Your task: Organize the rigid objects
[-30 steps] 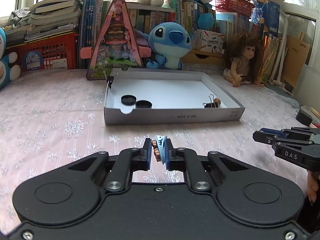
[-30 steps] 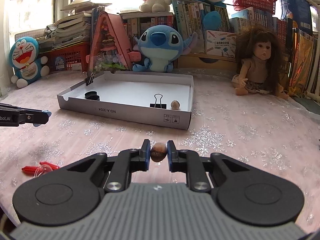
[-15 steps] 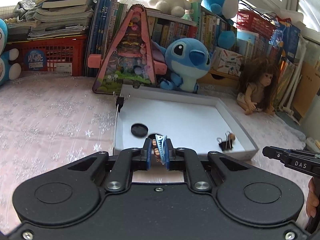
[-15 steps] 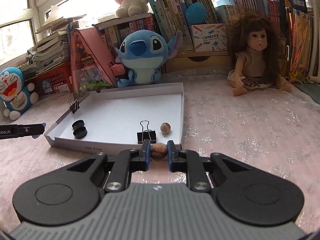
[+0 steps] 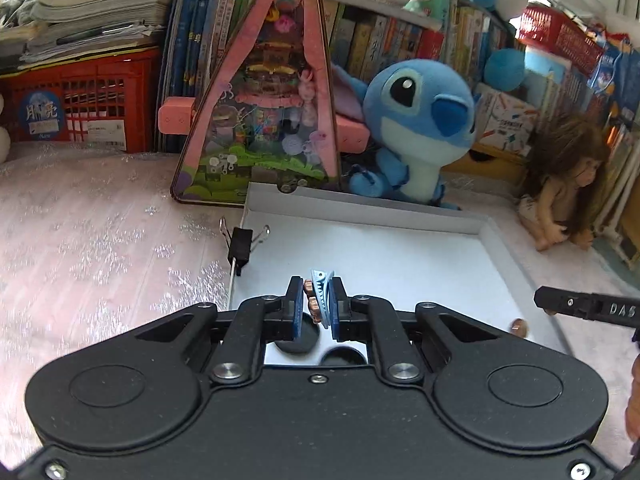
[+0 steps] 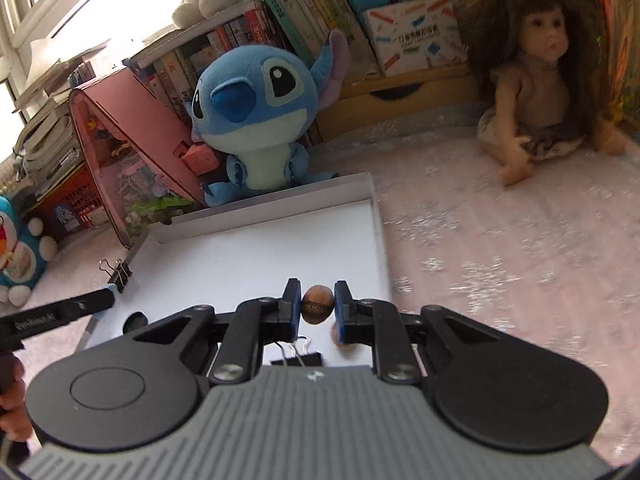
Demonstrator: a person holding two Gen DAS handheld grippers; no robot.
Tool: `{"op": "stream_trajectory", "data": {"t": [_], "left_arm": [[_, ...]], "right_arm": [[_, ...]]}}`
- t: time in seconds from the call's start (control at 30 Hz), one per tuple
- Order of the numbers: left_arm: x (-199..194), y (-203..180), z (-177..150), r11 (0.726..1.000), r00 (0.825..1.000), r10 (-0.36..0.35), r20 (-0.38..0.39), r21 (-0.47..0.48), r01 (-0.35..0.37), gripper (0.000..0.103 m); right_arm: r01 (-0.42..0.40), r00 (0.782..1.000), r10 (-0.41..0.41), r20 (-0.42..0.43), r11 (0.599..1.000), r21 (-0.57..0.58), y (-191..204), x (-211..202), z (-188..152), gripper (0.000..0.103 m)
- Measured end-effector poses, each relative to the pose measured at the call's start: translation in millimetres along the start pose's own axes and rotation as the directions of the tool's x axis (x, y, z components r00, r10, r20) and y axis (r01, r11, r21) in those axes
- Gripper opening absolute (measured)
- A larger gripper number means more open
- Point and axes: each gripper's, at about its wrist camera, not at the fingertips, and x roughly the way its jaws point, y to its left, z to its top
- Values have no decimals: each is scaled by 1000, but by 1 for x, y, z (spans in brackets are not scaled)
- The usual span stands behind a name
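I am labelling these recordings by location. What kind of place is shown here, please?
Probably a child's room or a home study corner. A blue plush toy, a doll and crowded shelves of books stand behind a table with a pink snowflake cloth.

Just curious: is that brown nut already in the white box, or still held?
Held. The nut sits pinched between the right tool's two fingers, above the box floor.
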Motion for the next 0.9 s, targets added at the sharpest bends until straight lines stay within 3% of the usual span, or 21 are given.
{"op": "stream_trajectory", "data": {"t": [0.27,0.9], "left_arm": [[37,3,7,1000,999,6,-46,-3,-6,12],[59,-2,-1,1000,997,8,-71,19,-7,12]], "right_arm": [[35,998,-38,-54,999,-42,13,32,-1,21],[49,995,-55,-85,996,-78,14,44,-7,21]]}}
